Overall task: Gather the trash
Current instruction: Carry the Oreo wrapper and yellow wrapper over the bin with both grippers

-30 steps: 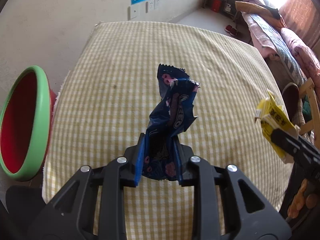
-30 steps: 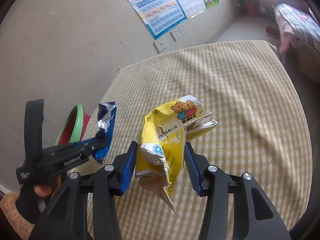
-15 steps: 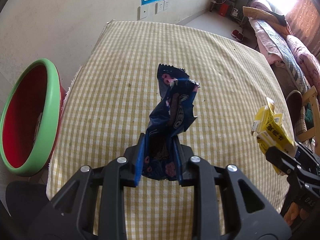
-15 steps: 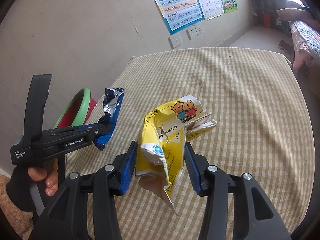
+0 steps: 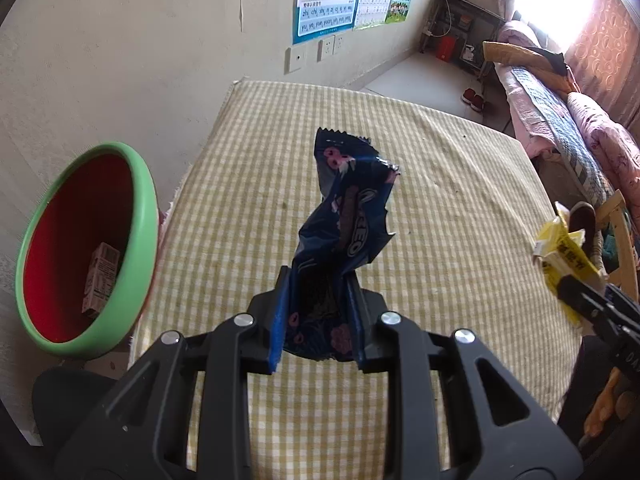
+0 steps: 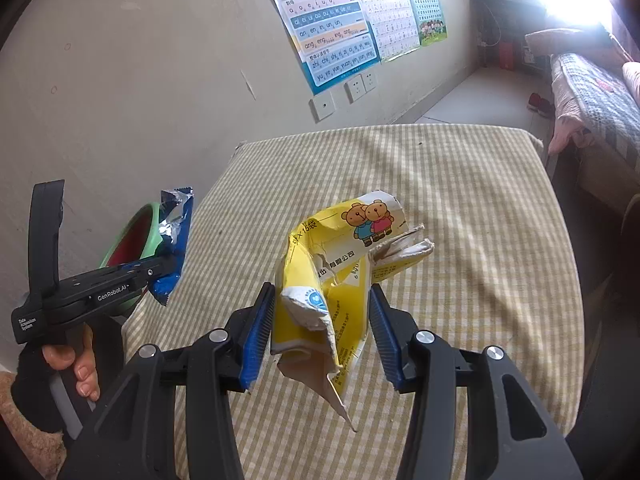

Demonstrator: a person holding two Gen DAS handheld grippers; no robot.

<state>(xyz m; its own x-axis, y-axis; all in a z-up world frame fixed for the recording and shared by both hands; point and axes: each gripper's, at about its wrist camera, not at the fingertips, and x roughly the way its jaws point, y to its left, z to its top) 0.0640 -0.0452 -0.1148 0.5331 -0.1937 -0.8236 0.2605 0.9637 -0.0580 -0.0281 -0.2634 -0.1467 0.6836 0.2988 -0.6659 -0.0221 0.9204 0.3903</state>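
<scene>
Left wrist: the left tool [image 5: 318, 320] is clamped on the lower end of a blue wrapper [image 5: 340, 236], held above the bench [image 5: 460, 208] near its left edge, beside the bin [image 5: 140, 248]. Thin crinkly foil, light and slippery, so I judge the bunched end grips best

Right wrist: the right tool [image 6: 322, 328] is closed on a crushed yellow carton [image 6: 320, 292] over the bench; light, soft card, best pinched across its folded body

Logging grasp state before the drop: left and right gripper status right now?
Left gripper: closed on the blue Oreo wrapper.
Right gripper: closed on the crumpled yellow carton.
</scene>
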